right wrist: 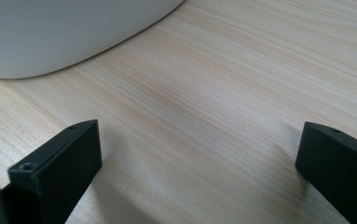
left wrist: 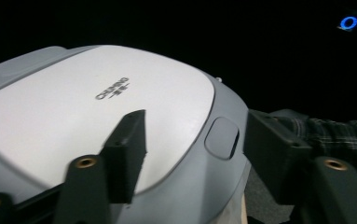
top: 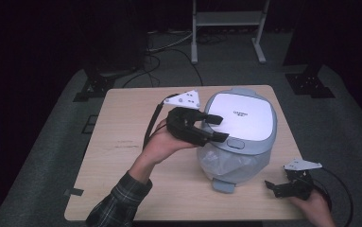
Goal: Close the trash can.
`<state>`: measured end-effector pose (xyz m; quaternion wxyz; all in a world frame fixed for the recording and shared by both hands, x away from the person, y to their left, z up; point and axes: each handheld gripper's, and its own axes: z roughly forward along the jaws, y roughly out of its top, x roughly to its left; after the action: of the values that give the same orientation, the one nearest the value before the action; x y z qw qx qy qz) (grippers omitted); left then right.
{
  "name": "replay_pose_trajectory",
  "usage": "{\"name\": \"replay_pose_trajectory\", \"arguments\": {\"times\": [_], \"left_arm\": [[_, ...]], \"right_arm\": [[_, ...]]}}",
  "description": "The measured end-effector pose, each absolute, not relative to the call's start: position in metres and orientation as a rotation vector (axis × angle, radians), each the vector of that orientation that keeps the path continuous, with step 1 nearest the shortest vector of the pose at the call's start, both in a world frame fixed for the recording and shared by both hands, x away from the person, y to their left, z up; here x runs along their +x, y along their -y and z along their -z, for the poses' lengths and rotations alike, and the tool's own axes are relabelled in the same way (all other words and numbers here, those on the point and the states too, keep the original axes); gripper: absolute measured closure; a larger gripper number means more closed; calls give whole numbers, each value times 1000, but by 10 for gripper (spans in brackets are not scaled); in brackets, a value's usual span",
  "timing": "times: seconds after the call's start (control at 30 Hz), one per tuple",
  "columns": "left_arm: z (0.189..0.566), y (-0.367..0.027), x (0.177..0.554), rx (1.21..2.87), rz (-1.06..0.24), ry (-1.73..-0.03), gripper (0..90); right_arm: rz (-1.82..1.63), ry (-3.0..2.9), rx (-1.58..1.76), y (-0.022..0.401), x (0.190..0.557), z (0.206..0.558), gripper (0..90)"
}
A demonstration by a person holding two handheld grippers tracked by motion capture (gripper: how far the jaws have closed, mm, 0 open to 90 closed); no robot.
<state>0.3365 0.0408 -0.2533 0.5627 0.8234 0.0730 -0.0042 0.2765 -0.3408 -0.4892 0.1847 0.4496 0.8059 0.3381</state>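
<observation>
Rice cooker [top: 237, 137] on table [top: 122, 142], lid logo small, unreadable; release button [left wrist: 222, 138] at front. Left gripper [top: 216, 127] apart over lid, nothing clamped. Right gripper [top: 275, 187] apart, empty.

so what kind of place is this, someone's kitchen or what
More likely a lab or recording room than a kitchen: a bare wooden table on grey carpet, cables trailing across the floor, and black equipment stands around a dark room.

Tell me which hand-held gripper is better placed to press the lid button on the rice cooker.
Left. The left hand-held gripper hovers open at the rice cooker's lid, beside its button. The right hand-held gripper sits low on the table, open, beside the base.
</observation>
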Motion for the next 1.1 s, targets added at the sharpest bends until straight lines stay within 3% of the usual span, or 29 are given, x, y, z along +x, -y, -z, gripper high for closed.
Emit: {"name": "replay_pose_trajectory", "arguments": {"times": [0.07,0.37,0.57,1.1], "left_arm": [[252,-49,334,1937,-19,-197,294],[265,-83,326,1960,-93,-302,161],[279,-101,323,1979,-154,-379,26],[338,-140,314,1993,-288,-544,0]], "right_arm": [[-953,-2271,1267,341,276,489,0],[-953,-2271,1268,341,276,489,0],[-953,-2271,1267,341,276,489,0],[-953,-2271,1267,341,276,489,0]]}}
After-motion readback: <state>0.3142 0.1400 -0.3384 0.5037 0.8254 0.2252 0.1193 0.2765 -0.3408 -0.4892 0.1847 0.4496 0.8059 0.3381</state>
